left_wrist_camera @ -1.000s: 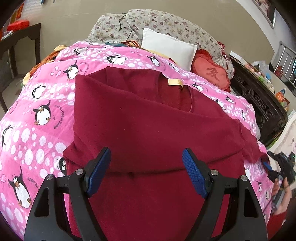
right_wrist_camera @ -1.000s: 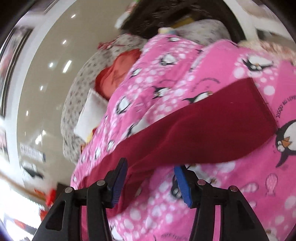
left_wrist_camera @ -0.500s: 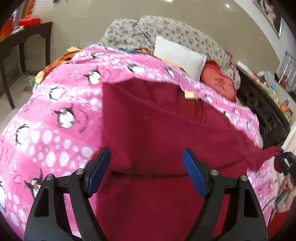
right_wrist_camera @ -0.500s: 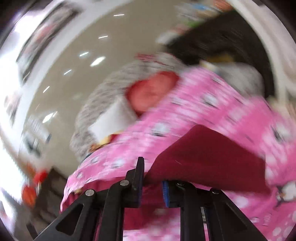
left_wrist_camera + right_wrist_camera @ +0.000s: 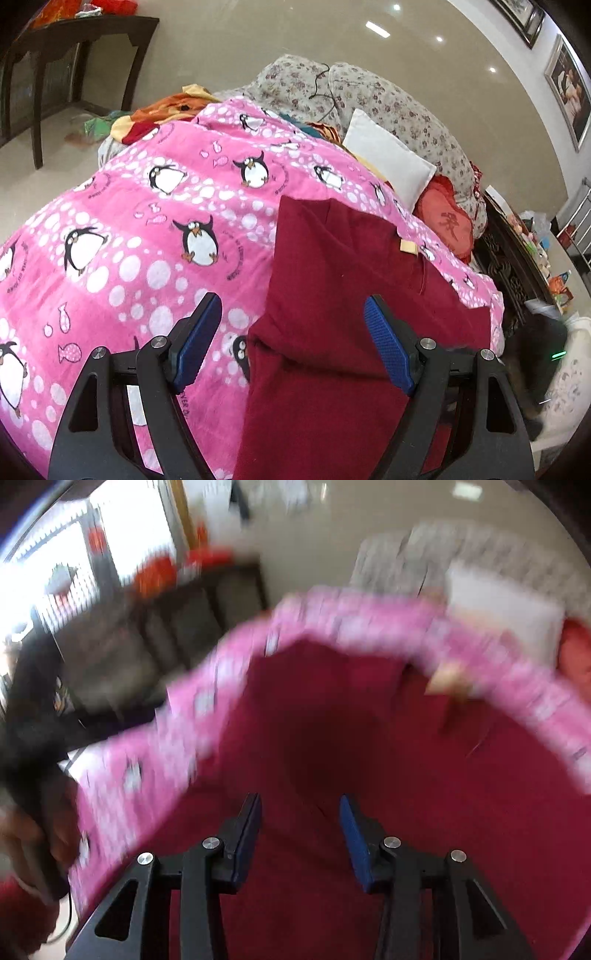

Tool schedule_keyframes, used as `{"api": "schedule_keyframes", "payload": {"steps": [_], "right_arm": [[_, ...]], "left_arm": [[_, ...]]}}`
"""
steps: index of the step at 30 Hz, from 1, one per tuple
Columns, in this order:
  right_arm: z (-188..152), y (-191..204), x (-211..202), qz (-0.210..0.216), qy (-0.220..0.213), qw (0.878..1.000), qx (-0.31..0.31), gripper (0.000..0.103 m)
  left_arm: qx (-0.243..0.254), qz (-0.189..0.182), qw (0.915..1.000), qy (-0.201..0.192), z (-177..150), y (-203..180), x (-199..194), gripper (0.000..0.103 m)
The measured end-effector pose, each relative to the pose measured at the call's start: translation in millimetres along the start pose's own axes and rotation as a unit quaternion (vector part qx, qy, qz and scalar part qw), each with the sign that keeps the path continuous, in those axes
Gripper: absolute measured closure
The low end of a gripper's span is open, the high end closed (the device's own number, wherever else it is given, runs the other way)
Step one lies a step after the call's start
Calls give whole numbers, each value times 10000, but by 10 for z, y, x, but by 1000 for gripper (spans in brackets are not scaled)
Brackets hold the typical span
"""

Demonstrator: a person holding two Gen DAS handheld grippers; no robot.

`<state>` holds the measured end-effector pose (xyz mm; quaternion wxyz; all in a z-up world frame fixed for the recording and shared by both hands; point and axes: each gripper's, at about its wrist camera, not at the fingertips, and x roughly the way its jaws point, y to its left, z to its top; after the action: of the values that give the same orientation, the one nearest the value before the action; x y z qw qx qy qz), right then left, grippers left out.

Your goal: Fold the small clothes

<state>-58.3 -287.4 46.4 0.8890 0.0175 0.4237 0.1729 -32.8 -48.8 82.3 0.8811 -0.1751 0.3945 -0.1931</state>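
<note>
**Both tongs free above the red sweater**

Left tongs (image 5: pixel 291 332) stand wide apart, and I see nothing pinched between their blue pads (image 5: pixel 384 350); they hang over the near part of the bed, with one finger above the pink penguin blanket (image 5: pixel 147 229) and the other above the dark red sweater (image 5: pixel 340 314). My right tongs (image 5: pixel 299 830) are at a middling gap and their jaws are opening; only cloth lying below shows between the pads, none of it gripped.

From the left wrist camera, the sweater lies on the blanket toward the right side of the bed, running from the near edge up toward the pillows. Its left side shows a straight edge, and a folded layer crosses it just ahead of the tongs. A small tan label (image 5: pixel 408 246) sits at its neck, on the far right part of the garment.

At the head of the bed I can make out a white pillow (image 5: pixel 388 162), a red cushion (image 5: pixel 447 225) just beside it, and a flowered grey quilt (image 5: pixel 369 96) behind both. A dark wooden table (image 5: pixel 74 44) stands off the far left corner of the bed.

My right wrist view is badly smeared. It shows the red sweater (image 5: pixel 369 757) filling the middle, the pink blanket (image 5: pixel 221 686) ringing it, and at the left edge a blurred hand (image 5: pixel 33 834) on a dark handle.
</note>
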Motion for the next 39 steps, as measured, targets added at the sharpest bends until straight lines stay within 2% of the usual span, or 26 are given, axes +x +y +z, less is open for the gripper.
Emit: {"api": "schedule_keyframes", "payload": {"steps": [2,5,9,16,18,20,21,22,24,27,32,35,39], "right_arm": [[-36,-87,-130,-20,-151,9998,104,61],[-129,-221,-484,-328,-506,9979,254,60],[-288,-444,-751,-459,-651,9949,615,59],[-521,-905,-1035,-399,-857,9854,1414,59],[-564,-966,-1054,-325,-861,9836,1551,58],[-615,-1022,-1068,-321,-860,9820,1654,58],[-632,-1038,-1078,-322,-872,9813,1685,58],[-642,-1054,-1084,-317,-882,9806,1721,59],[-650,-1077,-1122,-296,-931,9792,1778,58],[-635,-1048,-1193,-317,-1020,9790,1735,58],[-532,-977,-1280,-425,-1144,9805,1537,58],[-467,-978,-1278,-578,-1219,9792,1516,58],[-405,-1055,-1153,-923,-1086,9768,1597,58]], "left_arm": [[149,-16,9999,21,-20,-21,7,23],[364,-11,9993,55,-43,-112,80,23],[443,-255,9983,272,-50,-268,285,23],[1166,97,9920,464,-64,-646,765,24],[1356,179,9889,576,-81,-723,891,41],[1502,305,9864,601,-99,-772,967,48],[1574,355,9852,584,-105,-787,991,61],[1608,388,9845,591,-106,-781,1013,68],[1566,373,9847,667,-81,-750,1047,93],[1471,173,9869,635,-16,-720,928,97],[1502,-45,9886,50,164,-672,405,100],[1379,113,9904,-54,235,-530,313,100],[1149,484,9921,135,178,-271,476,100]]}}
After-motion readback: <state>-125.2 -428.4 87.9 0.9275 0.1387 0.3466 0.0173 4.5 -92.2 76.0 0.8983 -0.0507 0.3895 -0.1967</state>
